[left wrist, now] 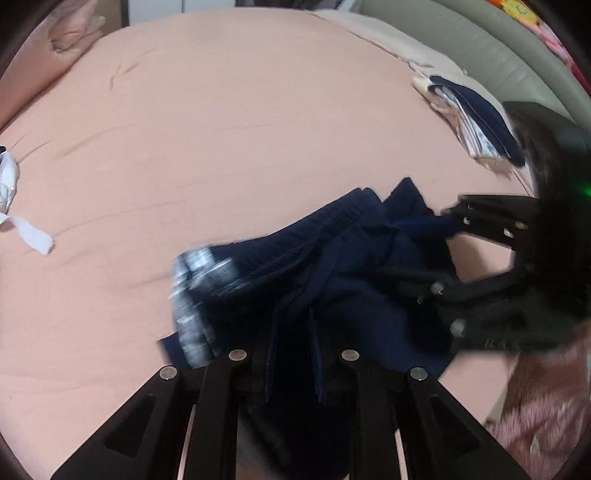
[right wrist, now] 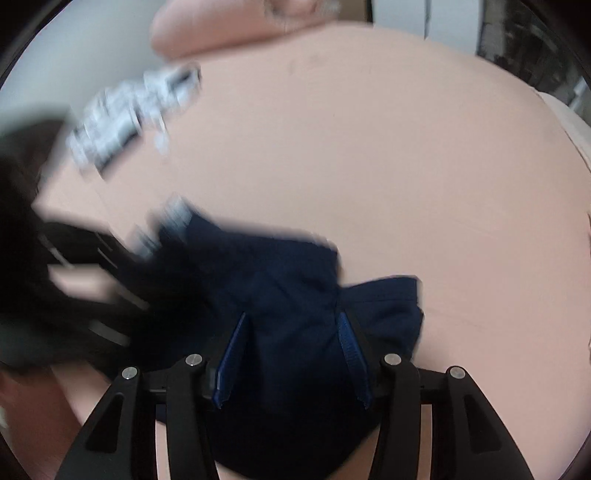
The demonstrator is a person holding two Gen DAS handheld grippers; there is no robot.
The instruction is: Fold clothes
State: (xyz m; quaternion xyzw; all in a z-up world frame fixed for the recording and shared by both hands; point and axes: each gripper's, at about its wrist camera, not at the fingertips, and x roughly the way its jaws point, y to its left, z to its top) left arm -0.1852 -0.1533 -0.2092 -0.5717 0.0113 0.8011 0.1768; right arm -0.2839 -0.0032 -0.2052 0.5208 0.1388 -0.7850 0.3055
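Observation:
A navy blue garment (left wrist: 332, 266) with a grey-white patterned band (left wrist: 199, 288) lies bunched on the pink bed sheet (left wrist: 221, 129). My left gripper (left wrist: 293, 317) stands over it with jaws a little apart and cloth between them. My right gripper (left wrist: 448, 218) comes in from the right of the left wrist view and pinches a fold of the garment. In the right wrist view the garment (right wrist: 288, 288) fills the gap of my right gripper (right wrist: 293, 317), whose blue pads (right wrist: 232, 358) are apart. The left gripper (right wrist: 74, 266) is a dark blur at left.
A stack of folded clothes (left wrist: 476, 122) lies at the bed's right edge by a grey headboard (left wrist: 480, 44). White clothing (left wrist: 22, 221) lies at the left edge. A pink fluffy item (left wrist: 546, 406) is at lower right. A pink pillow (right wrist: 229, 26) lies at the far side.

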